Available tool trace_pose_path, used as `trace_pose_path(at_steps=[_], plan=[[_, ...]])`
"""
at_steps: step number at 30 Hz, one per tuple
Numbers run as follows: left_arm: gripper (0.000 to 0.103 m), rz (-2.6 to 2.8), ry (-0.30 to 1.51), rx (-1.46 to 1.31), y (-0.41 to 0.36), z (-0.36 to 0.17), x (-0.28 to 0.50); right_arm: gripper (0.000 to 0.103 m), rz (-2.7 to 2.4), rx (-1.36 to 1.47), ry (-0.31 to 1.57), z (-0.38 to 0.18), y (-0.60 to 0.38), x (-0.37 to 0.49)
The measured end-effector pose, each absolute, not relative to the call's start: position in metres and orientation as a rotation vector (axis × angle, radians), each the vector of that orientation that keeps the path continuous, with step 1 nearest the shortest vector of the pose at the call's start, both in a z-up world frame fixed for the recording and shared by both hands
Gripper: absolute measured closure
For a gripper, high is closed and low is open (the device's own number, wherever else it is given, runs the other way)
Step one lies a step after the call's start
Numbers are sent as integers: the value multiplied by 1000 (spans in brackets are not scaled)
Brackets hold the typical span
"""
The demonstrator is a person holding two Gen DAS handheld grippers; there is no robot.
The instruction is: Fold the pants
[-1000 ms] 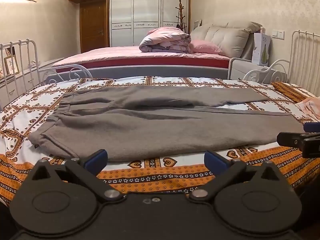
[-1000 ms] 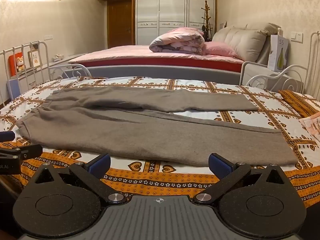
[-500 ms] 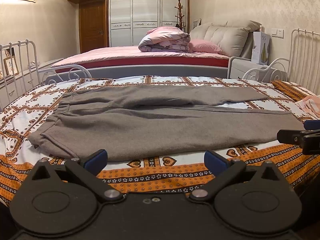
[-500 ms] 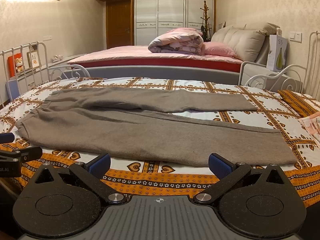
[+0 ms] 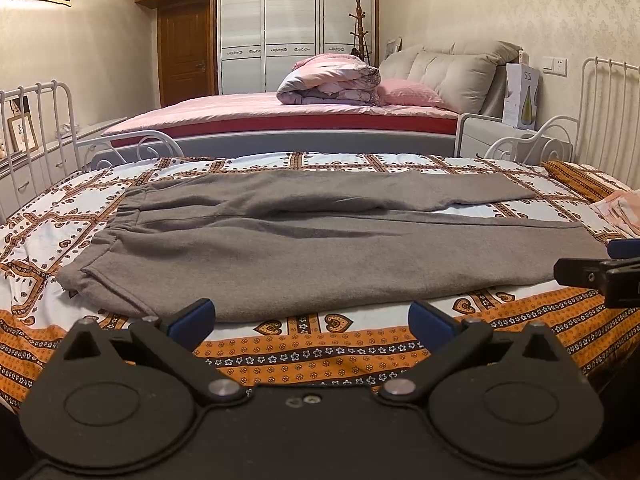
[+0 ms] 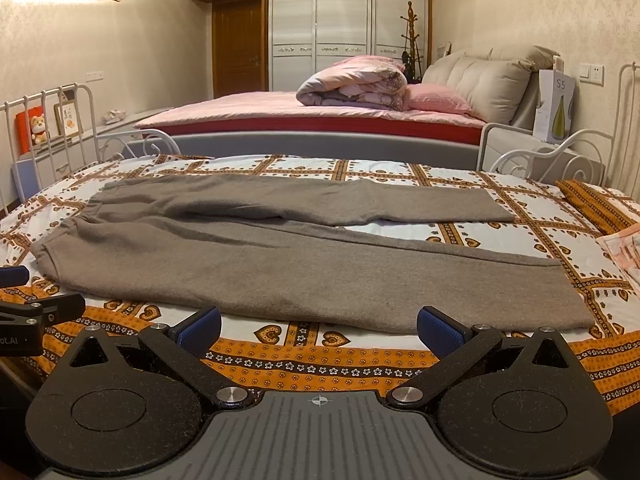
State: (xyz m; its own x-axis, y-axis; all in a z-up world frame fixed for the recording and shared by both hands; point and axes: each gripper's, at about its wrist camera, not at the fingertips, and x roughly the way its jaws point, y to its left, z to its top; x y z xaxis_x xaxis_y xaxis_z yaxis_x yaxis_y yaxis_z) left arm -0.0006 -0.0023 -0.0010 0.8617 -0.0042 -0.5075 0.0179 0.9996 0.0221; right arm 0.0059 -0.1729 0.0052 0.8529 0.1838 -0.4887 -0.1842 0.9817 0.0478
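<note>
Grey-brown pants (image 5: 304,252) lie flat on the patterned bedspread (image 5: 312,344), waistband to the left, both legs running to the right and splayed apart; they also show in the right wrist view (image 6: 304,268). My left gripper (image 5: 312,316) is open and empty, just short of the near leg's front edge. My right gripper (image 6: 320,326) is open and empty, also at the near edge, further toward the leg cuffs. Each gripper shows at the side of the other's view: the right one (image 5: 600,272), the left one (image 6: 24,308).
White metal bed rails stand at the left (image 5: 36,128) and right (image 5: 604,120) ends. A pink folded cloth (image 6: 624,248) lies at the right on the bedspread. A second bed with a rolled quilt (image 5: 328,80) stands behind.
Both grippers have crept slightly forward toward the pants. The pants have not moved and both grippers remain open.
</note>
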Motion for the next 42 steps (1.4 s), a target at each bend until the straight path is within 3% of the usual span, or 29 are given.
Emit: trace_pose_path(at_steps=[42], plan=[[6, -2, 534, 49, -7, -1, -1, 0, 194, -15, 519, 3, -169, 6]])
